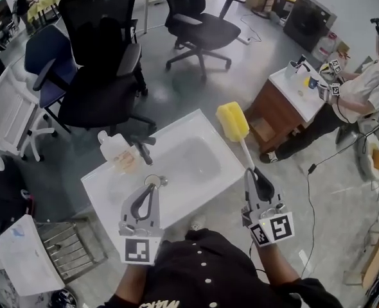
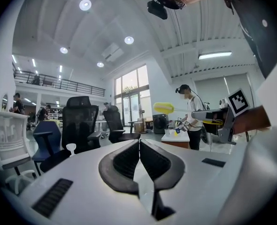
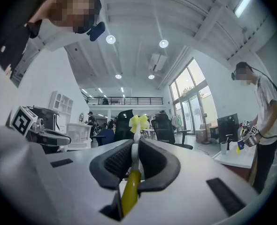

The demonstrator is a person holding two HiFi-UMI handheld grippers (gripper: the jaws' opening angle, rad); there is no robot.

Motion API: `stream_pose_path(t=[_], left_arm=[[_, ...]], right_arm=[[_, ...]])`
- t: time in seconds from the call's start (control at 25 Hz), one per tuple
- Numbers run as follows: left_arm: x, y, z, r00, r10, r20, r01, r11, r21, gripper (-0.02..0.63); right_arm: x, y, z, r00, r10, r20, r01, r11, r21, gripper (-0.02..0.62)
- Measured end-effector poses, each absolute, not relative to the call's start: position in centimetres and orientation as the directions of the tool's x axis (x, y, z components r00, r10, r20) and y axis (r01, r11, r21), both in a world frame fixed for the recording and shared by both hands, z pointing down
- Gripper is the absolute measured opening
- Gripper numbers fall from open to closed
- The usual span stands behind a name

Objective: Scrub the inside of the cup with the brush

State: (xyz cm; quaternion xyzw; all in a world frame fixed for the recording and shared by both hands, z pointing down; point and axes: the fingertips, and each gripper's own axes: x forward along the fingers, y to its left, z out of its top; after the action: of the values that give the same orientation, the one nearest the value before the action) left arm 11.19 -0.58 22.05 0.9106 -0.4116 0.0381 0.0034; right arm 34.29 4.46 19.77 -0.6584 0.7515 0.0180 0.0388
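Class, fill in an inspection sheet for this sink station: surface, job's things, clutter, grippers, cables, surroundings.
Surface: white sink top with a basin and a black faucet.
Job's things: brush with a yellow sponge head, up over the sink's right edge; no cup seen.
Clutter: clear bottle at the back corner, beside the faucet.
Grippers: left gripper shut and empty; right gripper shut on the brush handle.
Cables: black cable across the floor at right.
Surroundings: office chairs behind; second person at another sink unit; wire rack on the floor.
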Motion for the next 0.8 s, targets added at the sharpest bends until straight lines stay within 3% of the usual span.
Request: stream_pose_path(t=[0.28, 0.56, 0.8], left_arm=[[11.6, -2.0, 23.5, 0.556, -0.824, 0.113, -0.827, -0.561, -0.021, 0.028], [7.0, -2.5, 26.0, 0.418, -0.881, 0.219, -0.895, -0.441, -0.065, 0.028], [3.5, -2.9, 32.5, 0.425, -0.828, 0.366, -0.859, -0.497, -0.128, 0.028]], right_arm=[[34.2, 0.0, 20.7, -0.300, -0.949, -0.093, -0.954, 0.300, 0.016, 0.049], [28.8, -4.0, 21.0, -0.531, -0.841, -0.099, -0.847, 0.525, 0.088, 0.049], [23.7, -6.0, 21.5, -0.636, -0.766, -0.090, -0.764, 0.610, 0.209, 0.049]])
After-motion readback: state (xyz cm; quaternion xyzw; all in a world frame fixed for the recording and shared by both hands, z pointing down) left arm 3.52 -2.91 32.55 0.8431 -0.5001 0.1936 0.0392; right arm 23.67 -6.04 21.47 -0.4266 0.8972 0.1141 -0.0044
